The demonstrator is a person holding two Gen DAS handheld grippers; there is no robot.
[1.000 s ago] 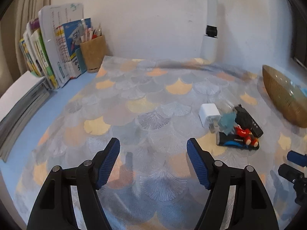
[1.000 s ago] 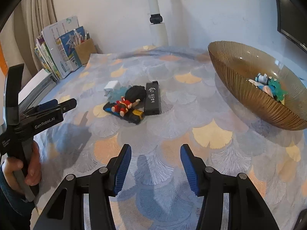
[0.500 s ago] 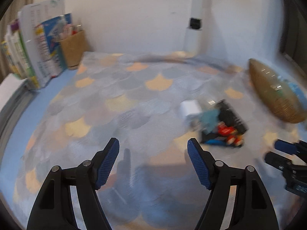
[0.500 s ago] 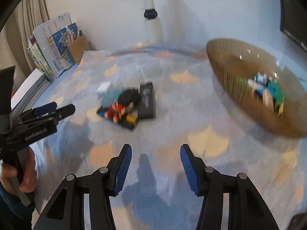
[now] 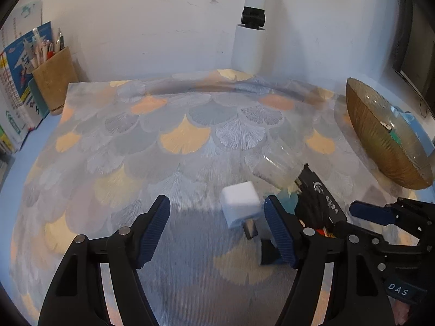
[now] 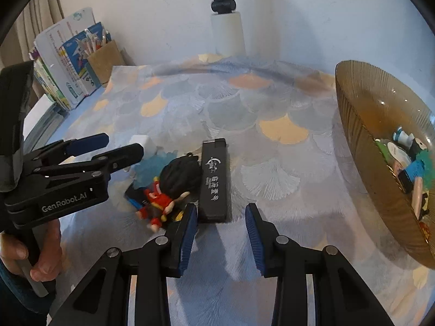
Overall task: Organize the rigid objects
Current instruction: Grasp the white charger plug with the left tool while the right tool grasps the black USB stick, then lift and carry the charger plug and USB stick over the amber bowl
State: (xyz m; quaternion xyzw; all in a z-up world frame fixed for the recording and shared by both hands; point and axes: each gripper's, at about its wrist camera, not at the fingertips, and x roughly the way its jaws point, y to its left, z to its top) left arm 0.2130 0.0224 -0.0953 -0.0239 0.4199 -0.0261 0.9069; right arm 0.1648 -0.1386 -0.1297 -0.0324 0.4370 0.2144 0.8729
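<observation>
A pile of small objects lies on the fan-patterned cloth (image 5: 185, 138). In it are a white charger cube (image 5: 239, 203), a black oblong box (image 6: 214, 179), a red-clothed figurine with black hair (image 6: 160, 206) and a pale blue piece (image 6: 146, 171). My left gripper (image 5: 217, 213) is closing slightly, with the charger at its fingertips near the right finger and no pad touching it. My right gripper (image 6: 220, 217) is closing, and the near end of the black box lies just ahead between its fingers, unpressed. In the right wrist view the left gripper (image 6: 108, 149) reaches in from the left.
An amber ribbed bowl (image 6: 353, 135) stands at the right with several small toys (image 6: 407, 163) inside. A pen holder (image 5: 54, 81) and upright books (image 5: 16, 81) stand back left. A white post (image 5: 250, 40) rises at the wall. A hand (image 6: 40, 258) grips the left handle.
Both grippers have moved in on the pile, which now lies at their fingertips. The right gripper's jaws have narrowed. The left view has swung right, and the books have slid to the frame's edge.
</observation>
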